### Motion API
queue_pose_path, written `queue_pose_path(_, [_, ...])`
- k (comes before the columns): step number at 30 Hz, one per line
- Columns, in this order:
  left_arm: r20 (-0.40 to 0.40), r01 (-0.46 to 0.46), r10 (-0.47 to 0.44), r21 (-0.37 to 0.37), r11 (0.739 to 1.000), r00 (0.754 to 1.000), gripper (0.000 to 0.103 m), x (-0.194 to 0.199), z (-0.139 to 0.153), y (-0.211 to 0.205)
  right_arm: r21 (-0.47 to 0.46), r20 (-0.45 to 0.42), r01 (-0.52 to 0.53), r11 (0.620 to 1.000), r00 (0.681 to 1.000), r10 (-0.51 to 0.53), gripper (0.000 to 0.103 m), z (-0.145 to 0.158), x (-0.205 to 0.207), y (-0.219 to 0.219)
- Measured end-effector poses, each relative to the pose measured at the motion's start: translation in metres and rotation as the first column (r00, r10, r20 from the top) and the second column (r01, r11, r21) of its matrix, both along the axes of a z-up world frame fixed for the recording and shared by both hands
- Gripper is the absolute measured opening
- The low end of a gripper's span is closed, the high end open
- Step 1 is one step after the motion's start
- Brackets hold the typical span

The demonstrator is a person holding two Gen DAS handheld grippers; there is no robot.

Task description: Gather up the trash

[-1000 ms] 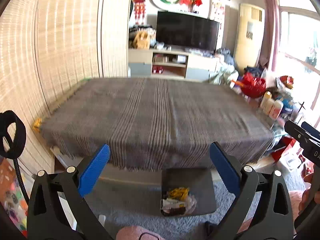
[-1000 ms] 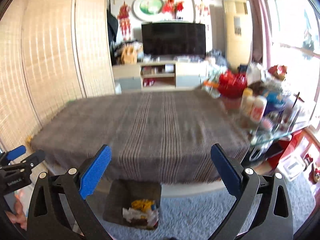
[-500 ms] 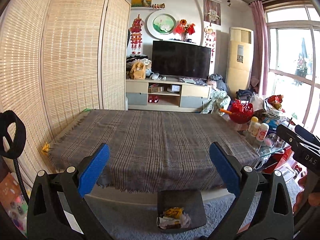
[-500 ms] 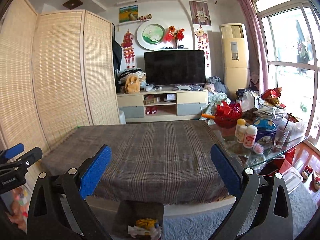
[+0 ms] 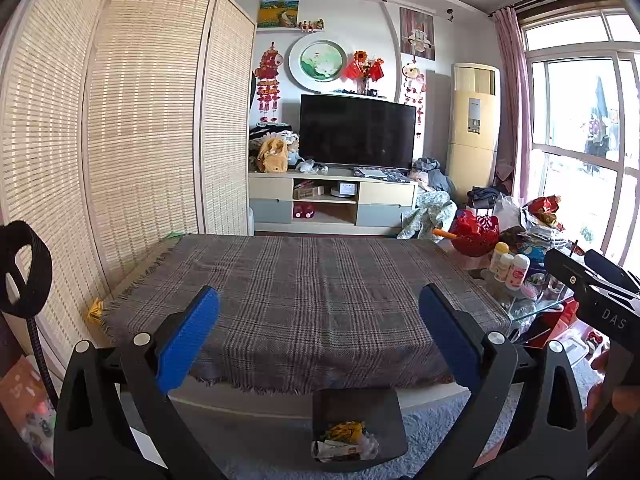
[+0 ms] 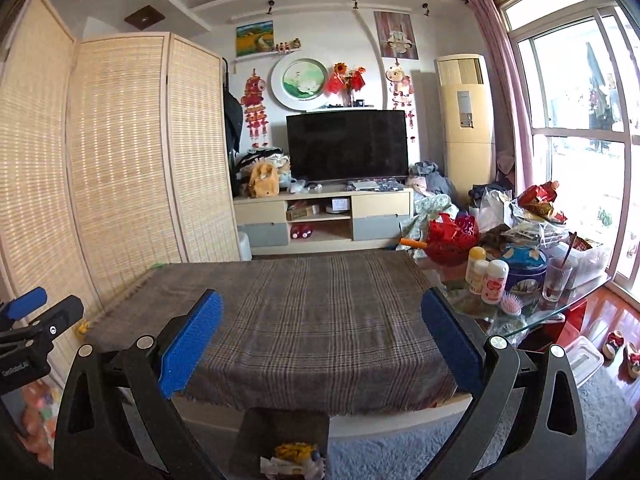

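While we hold both grippers level above the near edge of the table, our left gripper [image 5: 319, 334] has its blue-padded fingers [image 5: 188, 338] spread wide with nothing between them, and our right gripper [image 6: 322, 336] is spread just as wide and equally empty. Between the fingers in both views lies the plaid cloth [image 5: 308, 296] that covers the low table [image 5: 256, 402], whose pale edge shows under the fringe. On the grey carpet [image 5: 432, 420] just in front of that edge stands a dark bin [image 5: 360, 412], and inside it sits the trash [image 5: 344, 442]: crumpled white paper and wrappers with a yellow piece on top. From the right wrist view the same bin [image 6: 280, 430] appears low and left of centre, with the trash [image 6: 292, 460] at the bottom edge of the picture. Beside the cloth on the right, a glass tabletop [image 6: 532, 316] carries two small white bottles [image 6: 488, 278], a red basket [image 6: 452, 240], a blue tin [image 6: 524, 270], a drinking glass [image 6: 558, 278] and a pink hairbrush [image 6: 510, 306]. A small yellow scrap [image 5: 95, 310] lies at the left corner of the cloth, near the folding bamboo screen [image 5: 144, 120]. Far behind the table, a black television [image 5: 357, 132] stands on a low cabinet [image 5: 332, 200], with a tall air conditioner [image 5: 472, 128] to its right.
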State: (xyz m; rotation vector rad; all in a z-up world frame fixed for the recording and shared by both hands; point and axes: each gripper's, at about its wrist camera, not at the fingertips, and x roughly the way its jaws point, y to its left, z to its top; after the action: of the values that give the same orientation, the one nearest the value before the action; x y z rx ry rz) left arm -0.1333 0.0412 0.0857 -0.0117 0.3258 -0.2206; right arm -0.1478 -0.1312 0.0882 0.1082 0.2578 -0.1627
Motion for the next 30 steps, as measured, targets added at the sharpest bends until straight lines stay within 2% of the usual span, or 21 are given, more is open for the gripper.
queue_pose_path(7, [0.012, -0.021, 0.021, 0.014, 1.000, 1.000, 0.095, -0.0014, 0.0006, -0.0008, -0.002, -0.001, 0.011, 1.000, 1.000, -0.011, 0.100, -0.0002, -0.0012, -0.0014])
queue_pose_path(30, [-0.004, -0.010, 0.010, 0.010, 1.000, 1.000, 0.095, 0.0014, -0.0010, -0.0007, 0.008, -0.011, 0.004, 1.000, 1.000, -0.004, 0.100, -0.0008, 0.0023, 0.0004])
